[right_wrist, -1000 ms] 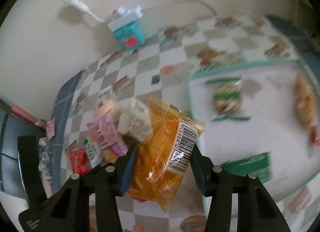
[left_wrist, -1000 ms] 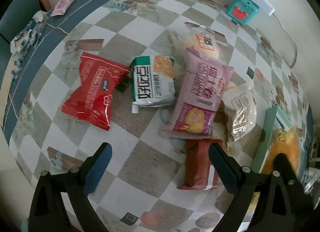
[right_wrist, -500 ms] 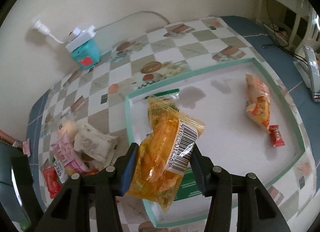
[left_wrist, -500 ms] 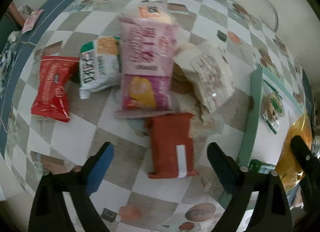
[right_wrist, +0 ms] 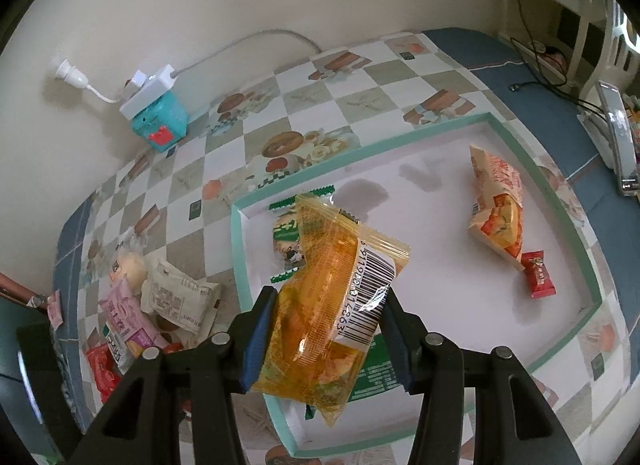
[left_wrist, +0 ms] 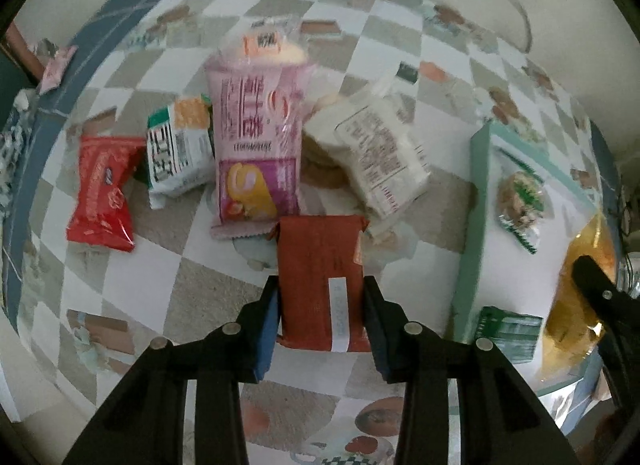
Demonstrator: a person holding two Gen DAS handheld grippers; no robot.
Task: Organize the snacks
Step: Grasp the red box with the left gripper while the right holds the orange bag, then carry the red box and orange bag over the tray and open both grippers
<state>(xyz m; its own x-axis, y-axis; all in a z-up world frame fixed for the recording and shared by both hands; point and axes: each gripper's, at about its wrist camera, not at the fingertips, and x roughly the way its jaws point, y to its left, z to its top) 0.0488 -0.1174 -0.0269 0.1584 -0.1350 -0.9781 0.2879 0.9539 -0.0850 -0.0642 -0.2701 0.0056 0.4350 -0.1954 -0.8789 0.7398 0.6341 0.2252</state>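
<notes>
**Ana:** Since the earlier frame, the left gripper (left_wrist: 320, 317) had slid over the pile and clamped its pads onto the near end of the rust-red packet (left_wrist: 320, 265), which lay on the desk (left_wrist: 140, 273) just left of the tray (left_wrist: 468, 249). The right gripper (right_wrist: 324, 329) had carried its orange packet (right_wrist: 332, 305) in over the tray's near-left corner, pinched by both pads.

**Ben:** How should that left pick have gone?

**Ana:** I'd have lifted straight up first; the rust-red packet's far end touched the pink packet (left_wrist: 256, 145) and the white packet (left_wrist: 380, 157), so dragging sideways might have pulled them along.

**Ben:** Anything unclear?

**Ana:** Blur smeared the printing on every wrapper. The orange packet hid part of the green-edged snack (right_wrist: 288, 233) in the tray, and a green packet (left_wrist: 508, 333) beneath it showed only partly.
</notes>
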